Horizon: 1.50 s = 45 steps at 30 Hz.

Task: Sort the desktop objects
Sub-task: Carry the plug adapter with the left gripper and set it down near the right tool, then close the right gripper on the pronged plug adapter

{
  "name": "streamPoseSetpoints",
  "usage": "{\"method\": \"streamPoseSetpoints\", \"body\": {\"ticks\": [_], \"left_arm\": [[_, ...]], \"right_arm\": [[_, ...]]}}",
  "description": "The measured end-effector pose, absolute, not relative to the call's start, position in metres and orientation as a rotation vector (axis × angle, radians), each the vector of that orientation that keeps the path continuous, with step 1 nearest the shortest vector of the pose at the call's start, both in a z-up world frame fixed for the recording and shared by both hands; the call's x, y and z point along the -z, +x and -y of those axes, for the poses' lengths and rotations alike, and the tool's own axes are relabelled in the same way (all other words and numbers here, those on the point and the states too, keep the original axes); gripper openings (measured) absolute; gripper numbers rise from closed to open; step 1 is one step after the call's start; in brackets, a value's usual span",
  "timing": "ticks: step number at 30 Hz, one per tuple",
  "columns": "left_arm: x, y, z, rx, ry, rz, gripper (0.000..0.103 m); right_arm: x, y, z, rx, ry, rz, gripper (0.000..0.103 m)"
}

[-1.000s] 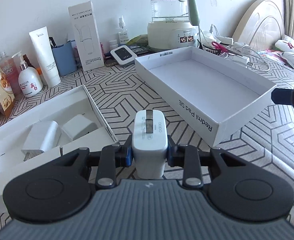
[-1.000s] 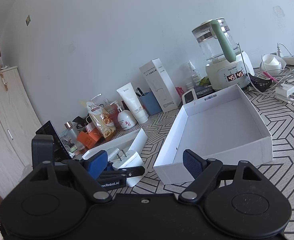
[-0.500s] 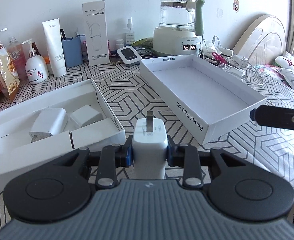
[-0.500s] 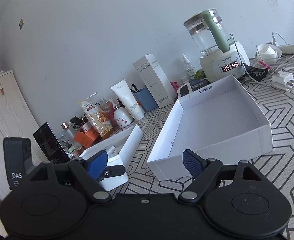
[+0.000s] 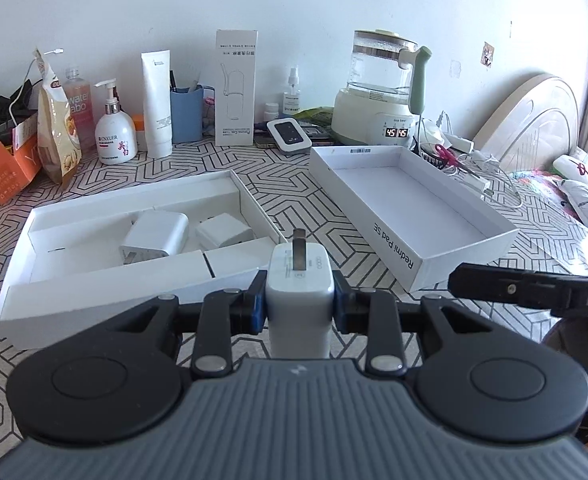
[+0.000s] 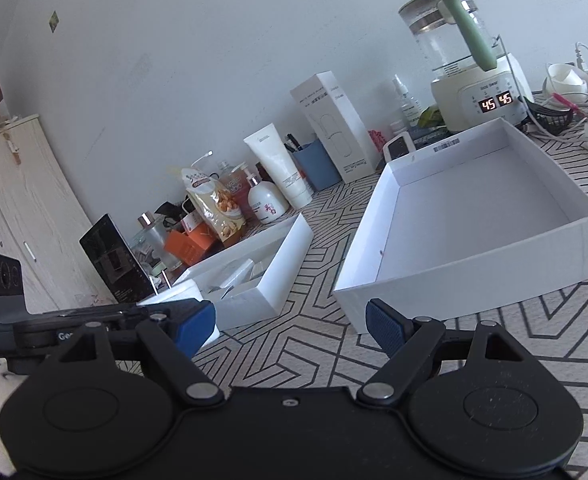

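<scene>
My left gripper (image 5: 299, 307) is shut on a white OPPO charger plug (image 5: 300, 280), prongs pointing forward, held above the table in front of the two boxes. A white divided box (image 5: 26, 280) at the left holds two white chargers (image 5: 156, 234). A white empty Redmi Pad SE lid (image 5: 398, 256) lies to the right; it also shows in the right wrist view (image 6: 474, 280). My right gripper (image 6: 290, 326) is open and empty, hovering before the lid's near corner. The right gripper's body shows at the right of the left wrist view (image 5: 534, 290).
Along the wall stand a kettle (image 5: 378, 92), a tall white carton (image 5: 236, 88), a blue pen cup (image 5: 186, 114), a tube, a lotion bottle (image 5: 115, 136), a snack bag and orange boxes. Cables and scissors (image 5: 446, 152) lie at the right, by a bed.
My left gripper has pulled back and up with the charger, so both boxes look farther away. My right gripper has shifted slightly and stays open.
</scene>
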<state>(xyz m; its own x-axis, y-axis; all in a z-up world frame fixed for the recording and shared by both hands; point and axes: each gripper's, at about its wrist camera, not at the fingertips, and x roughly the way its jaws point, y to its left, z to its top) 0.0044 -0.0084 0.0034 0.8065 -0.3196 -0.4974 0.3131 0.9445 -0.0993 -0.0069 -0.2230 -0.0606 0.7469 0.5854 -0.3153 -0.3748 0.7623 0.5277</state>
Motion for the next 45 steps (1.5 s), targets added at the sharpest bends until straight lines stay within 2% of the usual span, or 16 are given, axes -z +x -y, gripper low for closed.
{"method": "streamPoseSetpoints", "body": {"ticks": [4,13,15,20,24,29,33,39,40,43,44,45], "left_arm": [[-0.016,-0.003,-0.017,0.290,-0.032,-0.472,0.030],[-0.001,-0.004,-0.048,0.272,-0.114,-0.549,0.034],[0.002,-0.005,-0.052,0.262,-0.121,-0.561,0.043],[0.004,-0.014,-0.068,0.195,-0.111,-0.554,0.047],[0.003,-0.021,-0.087,0.149,-0.152,-0.534,0.068],[0.008,-0.022,-0.098,0.112,-0.145,-0.560,0.076],[0.015,-0.023,-0.114,0.137,-0.248,-0.580,0.088],[0.016,-0.028,-0.128,0.162,-0.296,-0.579,0.092],[0.015,-0.030,-0.131,0.169,-0.310,-0.572,0.092],[0.010,-0.036,-0.142,0.213,-0.365,-0.536,0.095],[0.008,-0.037,-0.144,0.214,-0.362,-0.531,0.097],[0.008,-0.037,-0.145,0.205,-0.346,-0.532,0.097]], "right_arm": [[0.064,-0.002,0.209,-0.583,0.445,-0.517,0.086],[0.060,-0.002,0.171,-0.649,0.326,-0.566,0.086],[0.056,-0.002,0.159,-0.659,0.271,-0.573,0.086],[0.043,0.005,0.117,-0.776,0.026,-0.598,0.086],[0.040,0.019,0.089,-0.839,-0.105,-0.664,0.086],[0.035,0.028,0.073,-0.846,-0.184,-0.690,0.086],[0.034,0.031,0.070,-0.854,-0.197,-0.710,0.086],[0.031,0.037,0.065,-0.866,-0.216,-0.740,0.087],[0.031,0.038,0.064,-0.868,-0.219,-0.745,0.085],[0.029,0.040,0.062,-0.874,-0.229,-0.761,0.071],[0.029,0.041,0.061,-0.875,-0.232,-0.766,0.062],[0.029,0.042,0.060,-0.877,-0.235,-0.771,0.060]]}}
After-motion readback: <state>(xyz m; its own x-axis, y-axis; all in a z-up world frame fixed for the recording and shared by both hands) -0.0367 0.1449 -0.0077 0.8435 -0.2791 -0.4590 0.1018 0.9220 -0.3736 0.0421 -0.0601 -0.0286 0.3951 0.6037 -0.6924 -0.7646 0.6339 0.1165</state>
